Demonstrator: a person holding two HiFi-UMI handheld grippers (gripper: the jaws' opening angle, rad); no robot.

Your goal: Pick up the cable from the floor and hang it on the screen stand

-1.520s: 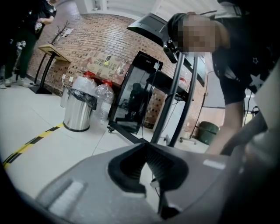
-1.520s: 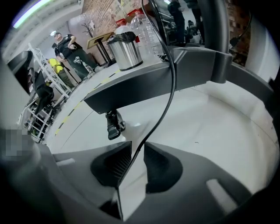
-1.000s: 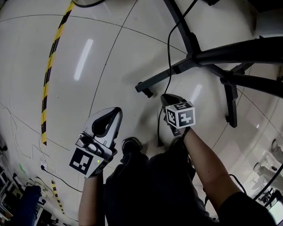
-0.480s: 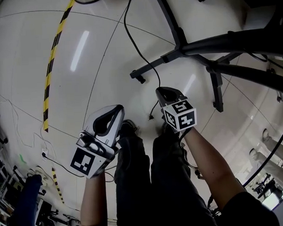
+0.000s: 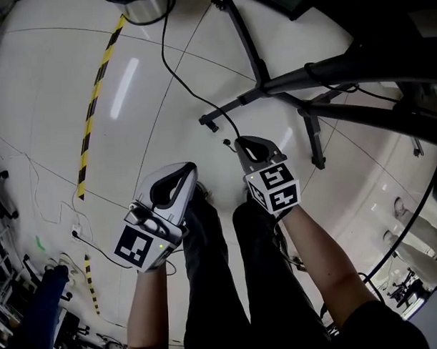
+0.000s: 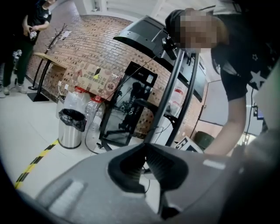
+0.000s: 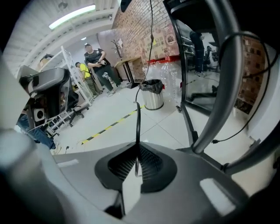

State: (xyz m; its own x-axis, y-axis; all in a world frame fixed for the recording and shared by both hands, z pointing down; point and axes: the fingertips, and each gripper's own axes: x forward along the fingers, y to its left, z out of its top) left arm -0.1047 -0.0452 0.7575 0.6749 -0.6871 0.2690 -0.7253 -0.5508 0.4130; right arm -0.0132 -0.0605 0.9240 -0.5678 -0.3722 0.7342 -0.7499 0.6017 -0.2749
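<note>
Right gripper (image 5: 240, 142) closed on the cable (image 5: 173, 77), which trails past the foot of the screen stand (image 5: 322, 77) toward the floor's (image 5: 51, 104) far edge; left gripper (image 5: 190, 167) closed, empty. We judge the thin cable may slip free or snag that foot.

We can't read any txt, brand or no. anywhere. Cardboard box (image 6: 94, 79) by the brick wall has print, too blurred to make out. Left cube (image 5: 141, 246) & right cube (image 5: 273, 189) show only b/w square markers, no letters. Floor tape (image 5: 94, 103): yellow/black stripes, no wording.
</note>
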